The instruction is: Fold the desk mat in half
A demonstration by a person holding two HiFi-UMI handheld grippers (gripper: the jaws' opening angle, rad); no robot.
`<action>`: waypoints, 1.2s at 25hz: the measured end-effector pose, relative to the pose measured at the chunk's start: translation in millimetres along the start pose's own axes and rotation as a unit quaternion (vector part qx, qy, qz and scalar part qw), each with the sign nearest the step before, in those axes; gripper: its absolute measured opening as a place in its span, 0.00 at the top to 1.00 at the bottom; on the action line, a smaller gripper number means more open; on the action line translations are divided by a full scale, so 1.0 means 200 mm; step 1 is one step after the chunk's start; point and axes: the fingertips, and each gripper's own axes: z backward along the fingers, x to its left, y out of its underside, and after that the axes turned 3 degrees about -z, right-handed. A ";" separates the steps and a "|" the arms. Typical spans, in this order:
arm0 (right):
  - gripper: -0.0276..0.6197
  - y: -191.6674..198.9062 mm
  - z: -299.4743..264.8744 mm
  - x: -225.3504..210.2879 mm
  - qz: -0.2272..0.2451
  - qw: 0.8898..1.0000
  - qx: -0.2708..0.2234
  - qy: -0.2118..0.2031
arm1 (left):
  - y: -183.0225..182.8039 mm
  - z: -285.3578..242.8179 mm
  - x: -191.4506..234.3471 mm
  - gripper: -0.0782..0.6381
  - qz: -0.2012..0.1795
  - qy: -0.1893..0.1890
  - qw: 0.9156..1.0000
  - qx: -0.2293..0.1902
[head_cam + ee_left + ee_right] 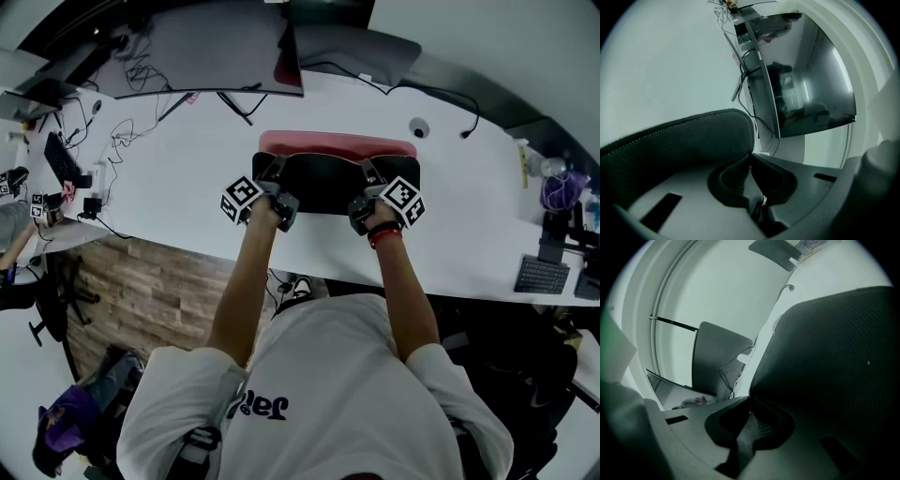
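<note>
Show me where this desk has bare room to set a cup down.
Bare desk lies right of the mat, up to the bottle. Another patch lies left of the mat, before the cables. The far left corner, with cables and keyboard, is crowded; so is the right end.

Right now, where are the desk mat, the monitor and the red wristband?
desk mat [330, 183], head view, middle of its black face.
monitor [206, 47], head view, middle of its dark curved panel.
red wristband [384, 234], head view, on the band at the right wrist.
</note>
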 end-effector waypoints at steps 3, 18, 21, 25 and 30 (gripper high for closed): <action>0.89 -0.03 -0.03 0.02 -0.002 1.000 0.000 -0.003 | -0.02 -0.03 -0.02 0.85 -0.002 0.004 1.000 -0.003; 0.89 -0.14 -0.19 0.05 0.001 1.000 -0.003 0.000 | -0.09 -0.22 -0.04 0.85 -0.010 -0.002 1.000 -0.015; 0.88 -0.15 -0.20 0.04 -0.005 1.000 -0.005 0.002 | -0.10 -0.25 -0.04 0.85 -0.017 -0.006 1.000 -0.015; 0.86 -0.15 -0.23 0.03 -0.010 1.000 -0.002 0.007 | -0.11 -0.27 -0.04 0.84 -0.021 -0.011 1.000 -0.016; 0.85 -0.14 -0.24 0.06 0.026 1.000 0.007 0.000 | -0.11 -0.27 -0.04 0.83 -0.031 -0.010 0.999 -0.017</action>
